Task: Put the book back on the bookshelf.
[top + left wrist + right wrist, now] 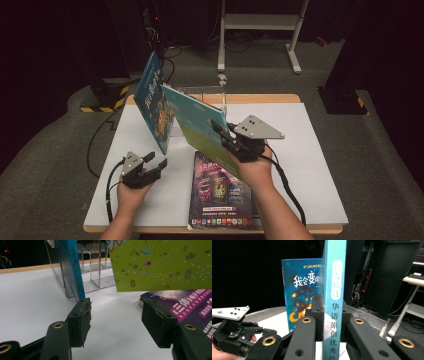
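My right gripper (221, 129) is shut on the spine of a teal picture book (197, 122) and holds it tilted above the table's middle. In the right gripper view the spine (335, 290) stands upright between the jaws. A blue book (152, 100) leans in a clear acrylic stand (212, 93) at the back. A purple book (222, 192) lies flat near the front edge. My left gripper (156, 161) is open with nothing in it, low over the table to the left of the purple book. In the left gripper view its jaws (116, 322) face the held book's green cover (162, 262).
The white table top (305, 165) has bare room at the right and far left. Behind the table stand a white metal frame (260, 22) and dark equipment racks. A black base with yellow stripes (105, 97) sits on the floor at the back left.
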